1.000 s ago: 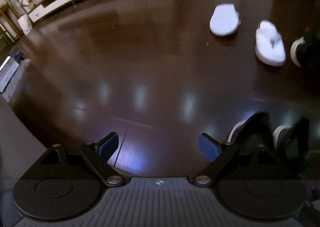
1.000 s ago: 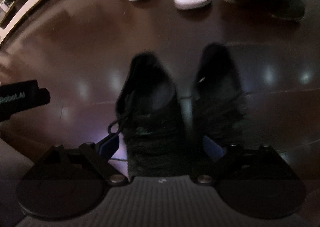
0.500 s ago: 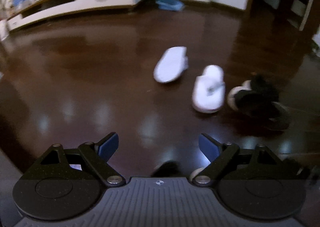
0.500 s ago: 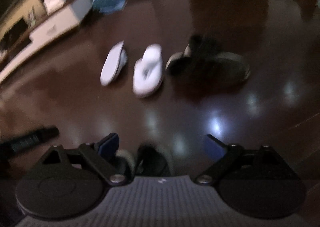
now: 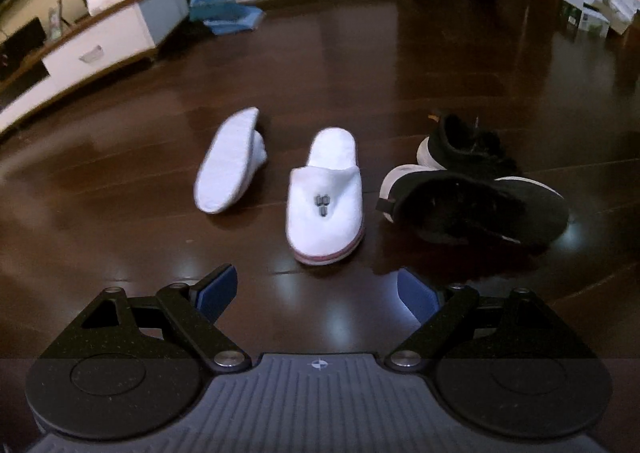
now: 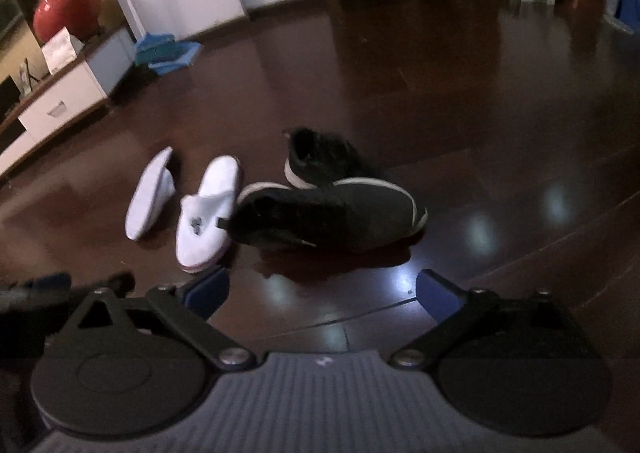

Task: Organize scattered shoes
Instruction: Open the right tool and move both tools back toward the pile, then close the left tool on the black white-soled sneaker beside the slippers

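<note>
Shoes, left wrist view: upright white slipper at frame centre, overturned slipper to its left, two black sneakers piled right.
Left gripper: fingers apart, empty.
Shoes, right wrist view: sneakers centre, slippers left.
Right gripper: fingers apart, empty.
Change: a second ago both views looked down at another black pair; now they face this scattered group, probably next.

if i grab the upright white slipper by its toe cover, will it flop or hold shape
The upright slipper looks like thin terry cloth, so the cover will probably crush between the fingers. Its flat sole seems thin, so the open heel may droop. It is likely light, and may slide on the glossy floor if pushed.
</note>
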Motion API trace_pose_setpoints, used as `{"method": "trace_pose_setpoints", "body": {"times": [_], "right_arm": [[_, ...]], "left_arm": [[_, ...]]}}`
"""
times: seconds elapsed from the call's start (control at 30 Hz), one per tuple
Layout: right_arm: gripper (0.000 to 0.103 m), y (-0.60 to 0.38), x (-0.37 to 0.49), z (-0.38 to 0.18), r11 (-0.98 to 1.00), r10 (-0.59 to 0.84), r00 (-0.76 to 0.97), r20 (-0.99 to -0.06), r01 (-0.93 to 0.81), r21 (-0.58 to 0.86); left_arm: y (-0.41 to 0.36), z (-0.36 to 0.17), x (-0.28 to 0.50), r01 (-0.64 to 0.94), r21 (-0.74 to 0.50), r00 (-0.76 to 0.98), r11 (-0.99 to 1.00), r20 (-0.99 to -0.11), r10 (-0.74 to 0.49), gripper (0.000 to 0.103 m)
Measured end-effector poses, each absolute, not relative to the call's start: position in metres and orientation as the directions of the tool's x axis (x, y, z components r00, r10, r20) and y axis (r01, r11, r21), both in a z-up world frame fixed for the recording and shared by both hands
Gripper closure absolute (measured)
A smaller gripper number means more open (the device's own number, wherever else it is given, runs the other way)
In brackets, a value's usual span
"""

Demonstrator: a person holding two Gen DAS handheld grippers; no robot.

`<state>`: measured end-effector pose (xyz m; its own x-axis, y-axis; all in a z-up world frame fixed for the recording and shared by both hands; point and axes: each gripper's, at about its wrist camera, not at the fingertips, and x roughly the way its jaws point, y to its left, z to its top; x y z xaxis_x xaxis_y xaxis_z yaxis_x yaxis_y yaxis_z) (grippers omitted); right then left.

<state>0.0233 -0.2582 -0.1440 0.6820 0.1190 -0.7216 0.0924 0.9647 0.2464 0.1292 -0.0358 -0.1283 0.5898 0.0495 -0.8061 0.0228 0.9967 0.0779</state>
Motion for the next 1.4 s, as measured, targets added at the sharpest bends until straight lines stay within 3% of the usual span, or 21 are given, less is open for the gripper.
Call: {"method": "trace_pose_setpoints", "body": {"times": [0.27,0.77,1.07,1.13,1.17,1.4], "right_arm": [[0.002,-0.277,0.035,-0.174,0.965,0.165,0.646,-0.745,0.049,0.256],[0.002,-0.302,0.05,-0.185,0.949,0.169,0.649,-0.742,0.096,0.3],[0.002,-0.301,0.063,-0.199,0.948,0.115,0.658,-0.744,0.151,0.28],[0.002,-0.3,0.066,-0.203,0.948,0.109,0.655,-0.748,0.157,0.277],[0.002,-0.299,0.068,-0.205,0.948,0.107,0.653,-0.75,0.161,0.275],[0.002,-0.294,0.076,-0.214,0.958,0.082,0.646,-0.759,0.158,0.238]], "left_arm": [[-0.057,-0.196,0.2,-0.029,-0.054,0.509,0.998,-0.86,-0.032,0.017],[-0.067,-0.249,0.255,-0.19,-0.103,0.42,0.976,-0.907,-0.014,0.027],[-0.077,-0.255,0.26,-0.191,-0.145,0.398,0.971,-0.916,-0.058,0.053],[-0.078,-0.255,0.263,-0.192,-0.167,0.39,0.967,-0.917,-0.081,0.073],[-0.078,-0.254,0.264,-0.192,-0.186,0.383,0.964,-0.918,-0.101,0.076],[-0.075,-0.252,0.266,-0.206,-0.209,0.364,0.956,-0.923,-0.123,0.082]]}}
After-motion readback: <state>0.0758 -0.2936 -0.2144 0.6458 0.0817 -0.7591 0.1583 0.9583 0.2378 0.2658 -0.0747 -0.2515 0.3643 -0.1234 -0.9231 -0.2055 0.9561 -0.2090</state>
